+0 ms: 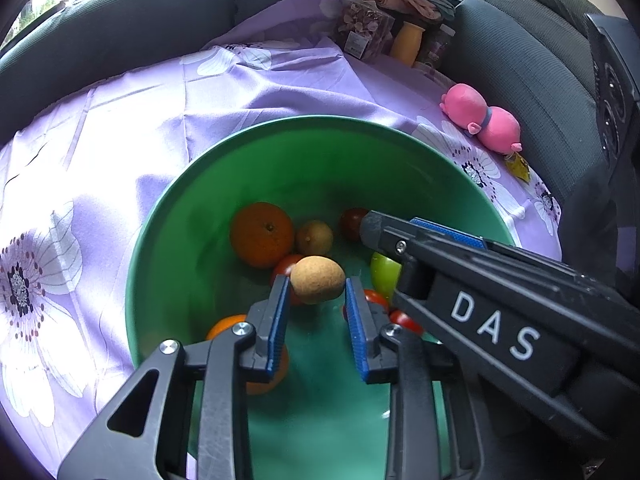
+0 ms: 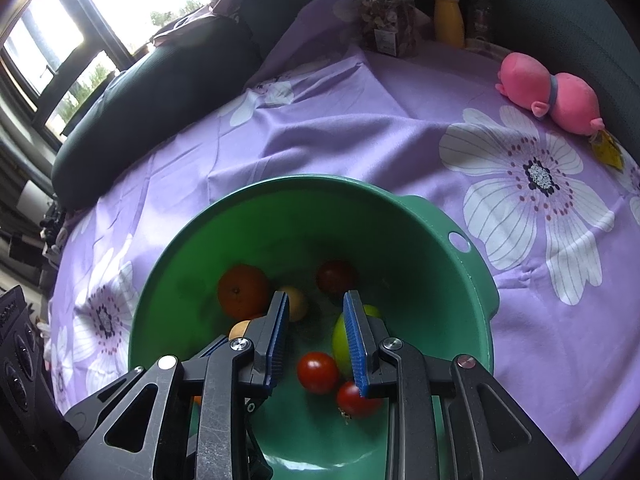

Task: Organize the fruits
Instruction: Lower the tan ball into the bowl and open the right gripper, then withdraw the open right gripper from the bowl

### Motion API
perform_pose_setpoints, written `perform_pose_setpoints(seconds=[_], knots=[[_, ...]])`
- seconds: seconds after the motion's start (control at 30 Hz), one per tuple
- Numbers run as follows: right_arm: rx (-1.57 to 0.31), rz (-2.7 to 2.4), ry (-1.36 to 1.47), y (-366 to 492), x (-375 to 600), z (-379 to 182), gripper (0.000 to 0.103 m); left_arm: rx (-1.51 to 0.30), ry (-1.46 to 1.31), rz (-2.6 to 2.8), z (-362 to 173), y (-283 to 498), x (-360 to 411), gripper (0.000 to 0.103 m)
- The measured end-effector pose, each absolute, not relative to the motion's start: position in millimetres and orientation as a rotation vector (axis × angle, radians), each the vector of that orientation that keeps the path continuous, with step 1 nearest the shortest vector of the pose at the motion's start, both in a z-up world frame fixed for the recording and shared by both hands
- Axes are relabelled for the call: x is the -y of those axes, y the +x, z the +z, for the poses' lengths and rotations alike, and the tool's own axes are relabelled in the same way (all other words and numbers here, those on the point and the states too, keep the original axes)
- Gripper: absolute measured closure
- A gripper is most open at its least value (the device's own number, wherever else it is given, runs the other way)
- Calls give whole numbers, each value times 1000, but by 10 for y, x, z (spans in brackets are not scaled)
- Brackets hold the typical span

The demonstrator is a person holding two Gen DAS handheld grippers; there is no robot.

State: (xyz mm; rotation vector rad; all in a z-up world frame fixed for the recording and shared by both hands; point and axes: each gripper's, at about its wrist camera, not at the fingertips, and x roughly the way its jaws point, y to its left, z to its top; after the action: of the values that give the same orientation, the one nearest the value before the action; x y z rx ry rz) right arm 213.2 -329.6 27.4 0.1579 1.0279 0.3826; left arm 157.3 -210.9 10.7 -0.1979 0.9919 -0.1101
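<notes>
A green bowl (image 1: pixel 304 124) (image 2: pixel 320 182) on a purple flowered cloth holds an orange (image 1: pixel 262 234) (image 2: pixel 242 291), a small yellowish fruit (image 1: pixel 314 237), a dark red fruit (image 1: pixel 352 222), a green apple (image 1: pixel 385 274) (image 2: pixel 340 338) and two tomatoes (image 2: pixel 318 372). A second orange (image 1: pixel 226 326) lies partly hidden under the left fingers. My left gripper (image 1: pixel 316 284) is inside the bowl, shut on a tan oval fruit (image 1: pixel 317 279) held at its tips above the others. Beside it on the right, my right gripper (image 2: pixel 316 300) (image 1: pixel 370 226) points into the bowl, shut with nothing between its pads.
A pink plush toy (image 1: pixel 482 120) (image 2: pixel 548 92) lies on the cloth at the far right. A yellow bottle (image 1: pixel 407 42), a jar and a clear packet stand at the back. Dark sofa cushions (image 1: pixel 120 12) ring the table.
</notes>
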Motion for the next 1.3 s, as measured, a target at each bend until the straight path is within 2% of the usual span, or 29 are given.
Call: perform_pose_setpoints(seconds=[0.07,0.13,0.23,0.27,0.3,0.33,0.43,0.93,1.3], knots=[[-1025,390,171,2126,3317,288,75,-982,-203,-114,132,1552,2117,71],[-1019,391,185,2119,3346,309,72,-965,-210,-123,177,1522,2120,58],[-996,391,201,2081,3394,380,64,-933,-189,-108,274,1462,2137,45],[-986,370,195,2053,3413,422,56,-915,-178,-98,314,1430,2140,41],[-960,346,186,2014,3435,477,49,-897,-169,-94,354,1398,2139,33],[-926,326,179,1980,3460,538,47,-880,-166,-90,397,1370,2128,24],[-862,310,191,1889,3547,689,45,-858,-178,-65,513,1306,2070,6],[-706,290,204,1554,3701,1098,44,-796,-202,-21,774,1042,1901,3],[-720,256,181,1551,3672,1083,44,-780,-209,-20,771,971,1832,4]])
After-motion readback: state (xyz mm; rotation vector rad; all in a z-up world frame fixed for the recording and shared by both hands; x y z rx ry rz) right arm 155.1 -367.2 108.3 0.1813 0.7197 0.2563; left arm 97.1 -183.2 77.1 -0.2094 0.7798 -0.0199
